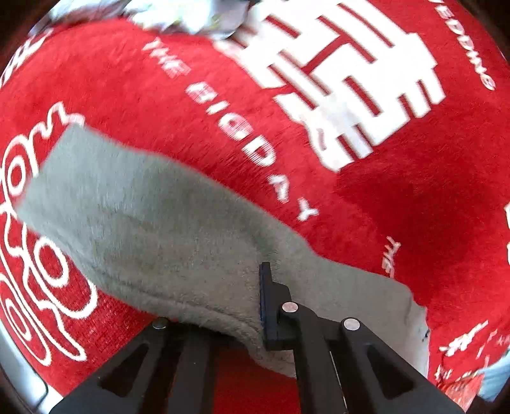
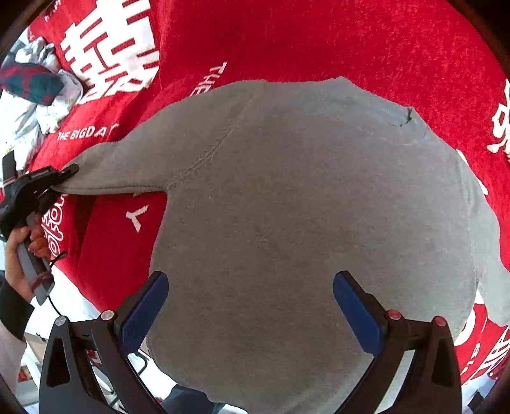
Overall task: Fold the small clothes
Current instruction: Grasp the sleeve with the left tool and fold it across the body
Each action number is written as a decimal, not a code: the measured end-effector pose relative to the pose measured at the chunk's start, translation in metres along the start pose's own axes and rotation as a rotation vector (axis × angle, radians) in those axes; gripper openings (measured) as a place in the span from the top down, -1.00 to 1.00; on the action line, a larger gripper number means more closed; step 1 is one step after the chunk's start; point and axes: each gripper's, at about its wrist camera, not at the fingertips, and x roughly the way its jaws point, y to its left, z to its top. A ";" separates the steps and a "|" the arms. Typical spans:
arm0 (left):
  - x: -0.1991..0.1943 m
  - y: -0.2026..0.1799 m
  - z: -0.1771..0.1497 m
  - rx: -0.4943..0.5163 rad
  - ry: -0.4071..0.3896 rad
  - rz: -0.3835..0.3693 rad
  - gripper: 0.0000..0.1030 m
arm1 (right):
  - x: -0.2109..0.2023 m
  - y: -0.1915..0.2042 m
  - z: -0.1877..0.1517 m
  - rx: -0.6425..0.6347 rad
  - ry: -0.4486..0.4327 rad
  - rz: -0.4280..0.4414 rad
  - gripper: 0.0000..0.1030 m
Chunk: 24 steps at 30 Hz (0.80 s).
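A small grey fleece garment [image 2: 302, 216] lies spread on a red cloth with white lettering [image 2: 318, 38]. My left gripper [image 2: 63, 173] is shut on the end of the garment's sleeve [image 2: 127, 165] and holds it stretched out to the left, a little above the cloth. In the left wrist view the sleeve [image 1: 143, 223] runs away from the left gripper [image 1: 255, 305], one finger [image 1: 271, 305] pressed on the fleece. My right gripper [image 2: 250, 305] is open and empty, hovering over the garment's body near its lower hem.
A pile of other clothes, pale and dark patterned [image 2: 41, 92], lies at the far left edge of the red cloth; it also shows in the left wrist view [image 1: 191, 16]. The red cloth's near edge drops off below the garment [image 2: 79, 302].
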 end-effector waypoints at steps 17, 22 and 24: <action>-0.001 -0.333 -0.148 0.769 0.091 -0.260 0.90 | -0.048 -0.176 -0.032 0.331 -0.129 -0.071 -1.00; 0.069 -0.378 -0.238 0.951 0.221 -0.133 0.90 | -0.033 -0.225 -0.050 0.398 -0.076 -0.089 -1.00; 0.088 -0.379 -0.258 0.995 0.257 -0.052 0.87 | -0.029 -0.234 -0.054 0.402 -0.062 -0.093 -1.00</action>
